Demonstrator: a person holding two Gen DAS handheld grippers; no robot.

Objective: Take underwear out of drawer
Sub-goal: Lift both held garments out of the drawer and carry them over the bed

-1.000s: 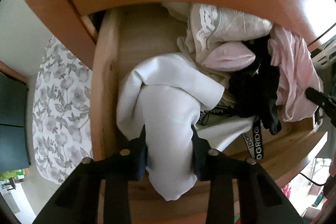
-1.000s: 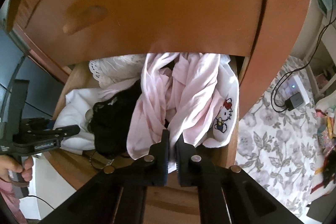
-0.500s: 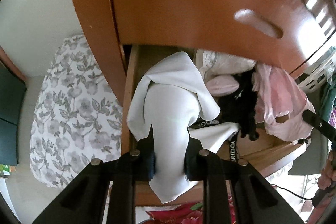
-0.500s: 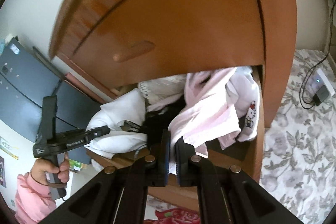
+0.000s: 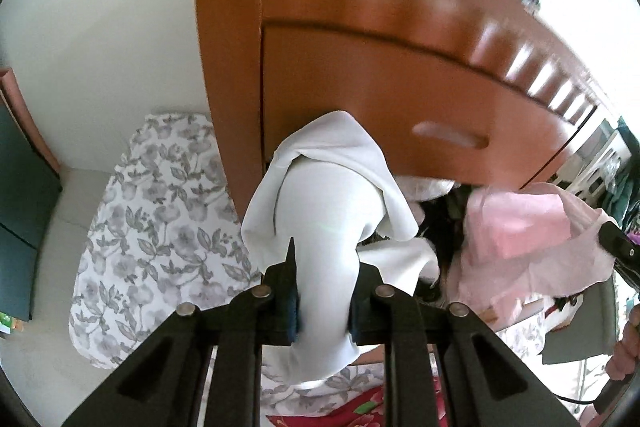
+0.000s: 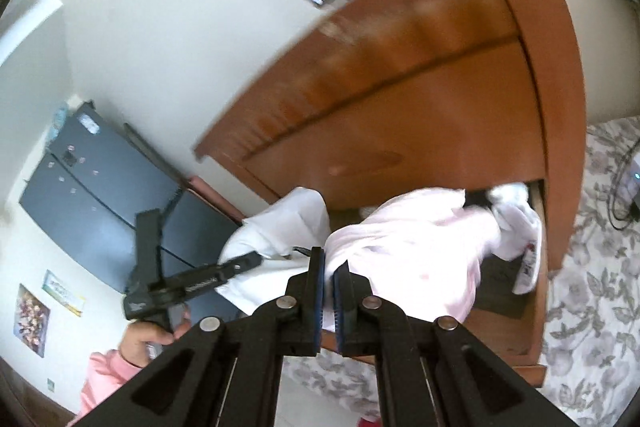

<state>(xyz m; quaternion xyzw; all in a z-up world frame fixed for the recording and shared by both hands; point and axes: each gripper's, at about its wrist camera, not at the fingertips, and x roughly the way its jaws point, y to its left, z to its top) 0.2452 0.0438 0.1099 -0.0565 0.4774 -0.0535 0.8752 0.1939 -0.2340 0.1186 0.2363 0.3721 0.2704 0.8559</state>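
Closed drawer front (image 5: pixel 360 99) overhangs the clothes-crowded open drawer (image 6: pixel 536 311)

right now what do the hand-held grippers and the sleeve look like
Both hand-held grippers, left and right, are matte black, with silver rivets on angular linkage arms. The right one's pads are blue. White lettering marks the left one's body, seen from the right wrist. The sleeve is pink.

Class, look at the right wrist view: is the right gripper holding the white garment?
No, the right gripper is clamped on the pale pink fabric garment.
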